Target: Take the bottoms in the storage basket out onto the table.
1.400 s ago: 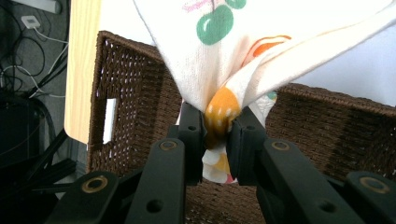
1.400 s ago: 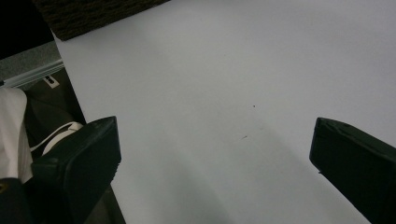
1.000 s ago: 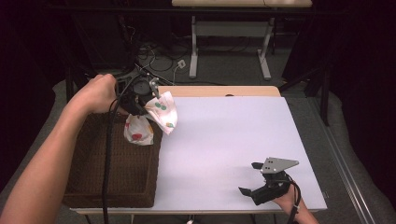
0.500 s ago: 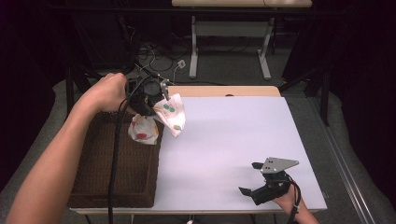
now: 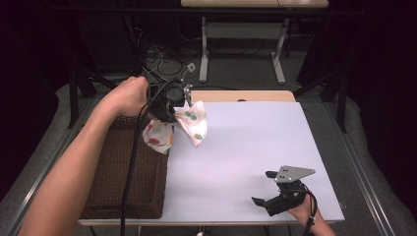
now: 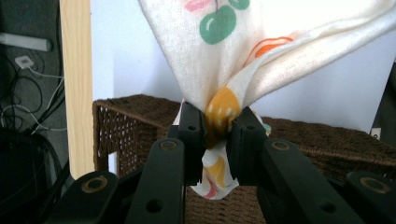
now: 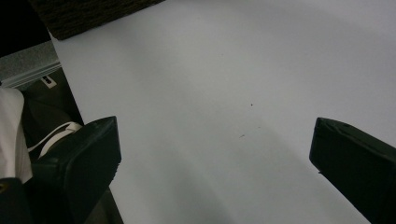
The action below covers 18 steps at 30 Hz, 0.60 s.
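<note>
White fruit-print cloth (image 6: 224, 51) is pinched by left gripper (image 6: 215, 123), lifted clear above dark woven basket (image 5: 125, 177); laying out remains. Right gripper (image 7: 215, 154) is spread, idle.

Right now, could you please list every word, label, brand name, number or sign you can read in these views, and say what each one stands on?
None: no readable text stands anywhere.
The cloth pinched in the left gripper bears printed coloured shapes, green, orange and pink, no lettering.
The wicker basket, the white table top and the right gripper carry no marking that can be read.
</note>
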### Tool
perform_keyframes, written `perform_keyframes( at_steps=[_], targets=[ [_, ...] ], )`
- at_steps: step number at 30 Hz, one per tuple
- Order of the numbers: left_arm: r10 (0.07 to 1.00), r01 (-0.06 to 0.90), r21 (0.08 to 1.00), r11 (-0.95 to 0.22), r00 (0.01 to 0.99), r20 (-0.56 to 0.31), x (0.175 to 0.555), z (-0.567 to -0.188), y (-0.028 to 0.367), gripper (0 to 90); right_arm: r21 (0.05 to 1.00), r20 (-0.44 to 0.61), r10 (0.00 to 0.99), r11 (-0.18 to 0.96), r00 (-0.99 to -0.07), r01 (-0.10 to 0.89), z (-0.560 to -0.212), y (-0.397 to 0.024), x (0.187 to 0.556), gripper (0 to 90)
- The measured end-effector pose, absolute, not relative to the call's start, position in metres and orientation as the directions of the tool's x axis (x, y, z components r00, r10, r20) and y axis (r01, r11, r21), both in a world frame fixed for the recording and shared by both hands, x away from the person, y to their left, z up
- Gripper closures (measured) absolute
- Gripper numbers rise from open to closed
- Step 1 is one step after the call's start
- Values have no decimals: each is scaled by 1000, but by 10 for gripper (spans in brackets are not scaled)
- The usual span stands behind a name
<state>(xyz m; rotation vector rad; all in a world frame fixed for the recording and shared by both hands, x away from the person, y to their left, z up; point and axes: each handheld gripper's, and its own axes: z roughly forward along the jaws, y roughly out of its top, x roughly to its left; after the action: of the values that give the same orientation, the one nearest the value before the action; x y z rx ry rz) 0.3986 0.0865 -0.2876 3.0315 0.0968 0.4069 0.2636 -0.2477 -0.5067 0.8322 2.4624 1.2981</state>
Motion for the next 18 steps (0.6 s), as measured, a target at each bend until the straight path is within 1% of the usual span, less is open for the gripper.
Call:
perform_keyframes(
  at_steps=[18],
  targets=[
    [22,-6,108,-994,967,255,399,-293,56,767,813,51,579,450,-814,371,-506,-248,263,17]
  ],
)
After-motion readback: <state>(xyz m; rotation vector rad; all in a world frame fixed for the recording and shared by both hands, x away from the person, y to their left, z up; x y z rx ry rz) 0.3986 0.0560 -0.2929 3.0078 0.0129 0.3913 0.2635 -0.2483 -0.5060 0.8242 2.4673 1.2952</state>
